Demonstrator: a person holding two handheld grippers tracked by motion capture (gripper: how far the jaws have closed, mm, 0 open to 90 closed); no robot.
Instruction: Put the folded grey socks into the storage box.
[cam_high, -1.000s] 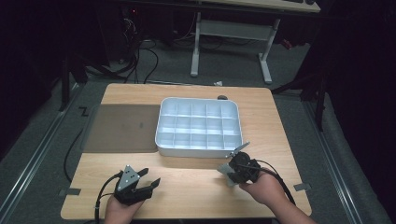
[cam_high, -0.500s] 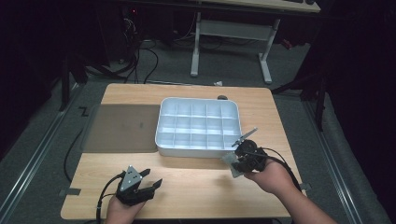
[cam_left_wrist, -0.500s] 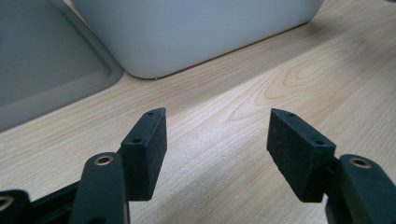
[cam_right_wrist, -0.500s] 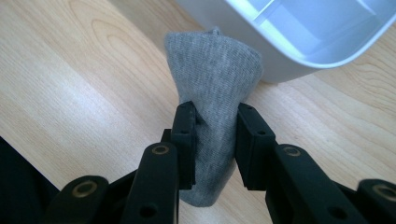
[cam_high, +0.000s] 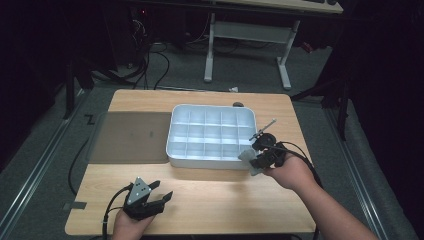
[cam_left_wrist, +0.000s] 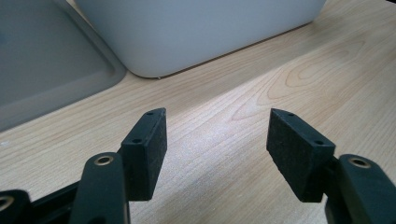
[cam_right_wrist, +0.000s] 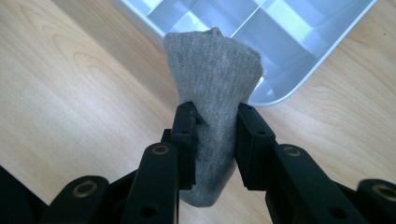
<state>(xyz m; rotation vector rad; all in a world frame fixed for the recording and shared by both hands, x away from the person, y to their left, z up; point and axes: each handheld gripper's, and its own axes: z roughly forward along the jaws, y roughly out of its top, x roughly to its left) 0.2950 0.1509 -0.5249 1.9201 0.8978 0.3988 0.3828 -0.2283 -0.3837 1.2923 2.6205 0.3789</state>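
A white divided tray (cam_high: 172, 137) sits mid-table, its compartments bare. My right gripper (cam_high: 251, 161) hovers at the tray's near right corner, shut on a grey sock (cam_high: 248, 156). In the right gripper view the grey sock (cam_right_wrist: 212, 70) is pinched between the two black jaws of the right gripper (cam_right_wrist: 214, 140), with the tray's corner (cam_right_wrist: 299, 79) just beyond it. My left gripper (cam_high: 161, 198) rests near the table's front left, open. The left gripper (cam_left_wrist: 217, 135) holds nothing between its jaws, and the tray's white wall (cam_left_wrist: 196, 32) stands ahead of it.
A dark grey mat (cam_high: 131, 137) lies flat left of the tray, and its edge (cam_left_wrist: 51, 79) shows in the left gripper view. A small dark object (cam_high: 238, 105) lies at the table's far edge. Bare wood spans the front of the table (cam_high: 215, 200).
My right gripper has carried the sock forward and to the right, up to the tray's near right corner. The left gripper has stayed in place.
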